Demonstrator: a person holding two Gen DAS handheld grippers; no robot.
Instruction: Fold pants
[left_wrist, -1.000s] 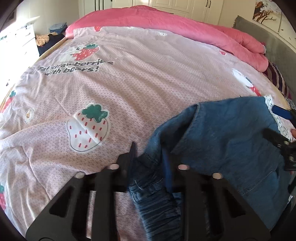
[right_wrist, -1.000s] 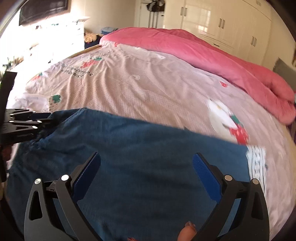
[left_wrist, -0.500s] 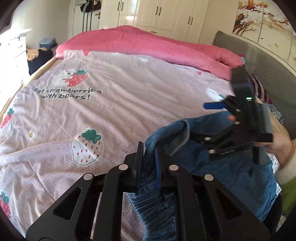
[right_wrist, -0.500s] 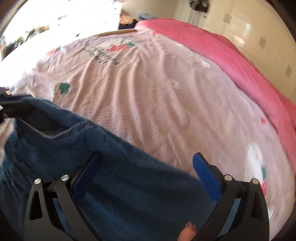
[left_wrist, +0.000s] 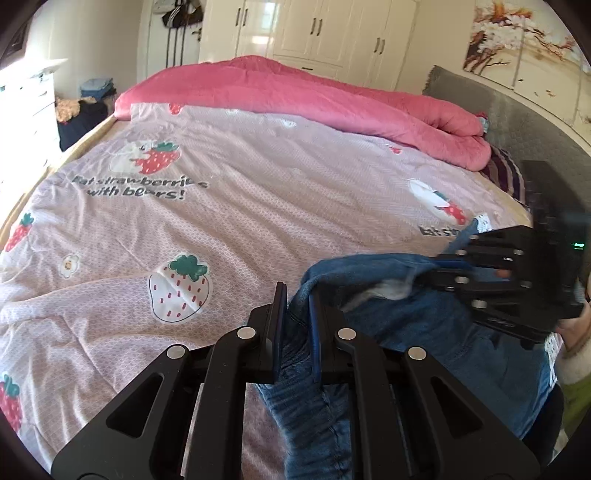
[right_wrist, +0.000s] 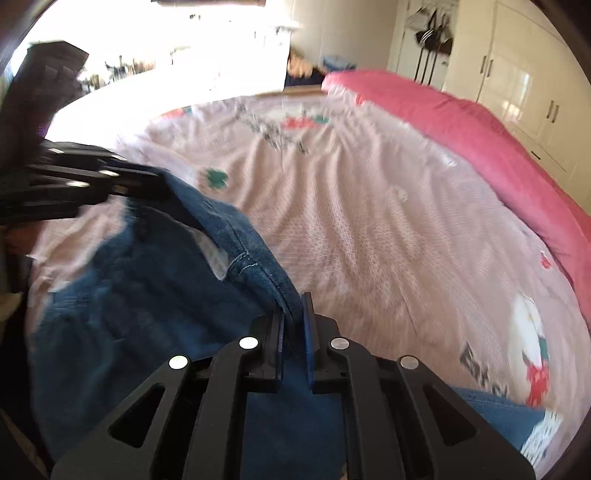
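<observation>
Blue denim pants (left_wrist: 436, 332) lie at the near right of the bed, partly lifted. My left gripper (left_wrist: 295, 306) is shut on a gathered edge of the pants. In the right wrist view my right gripper (right_wrist: 293, 314) is shut on a stitched edge of the pants (right_wrist: 166, 295), which stretches from it to the left gripper (right_wrist: 122, 181) at the far left. The right gripper also shows in the left wrist view (left_wrist: 454, 264), to the right, pinching the raised denim edge.
The bed carries a pale pink strawberry-print cover (left_wrist: 240, 206). A rolled pink quilt (left_wrist: 332, 99) lies along the far side. A grey headboard (left_wrist: 517, 122) stands at the right, white wardrobes (left_wrist: 314, 33) behind, a white dresser (left_wrist: 33, 103) at the left.
My right gripper was open over the pants; it has swung left and shut on their edge close to the left gripper. The left gripper kept its hold and rose slightly.
</observation>
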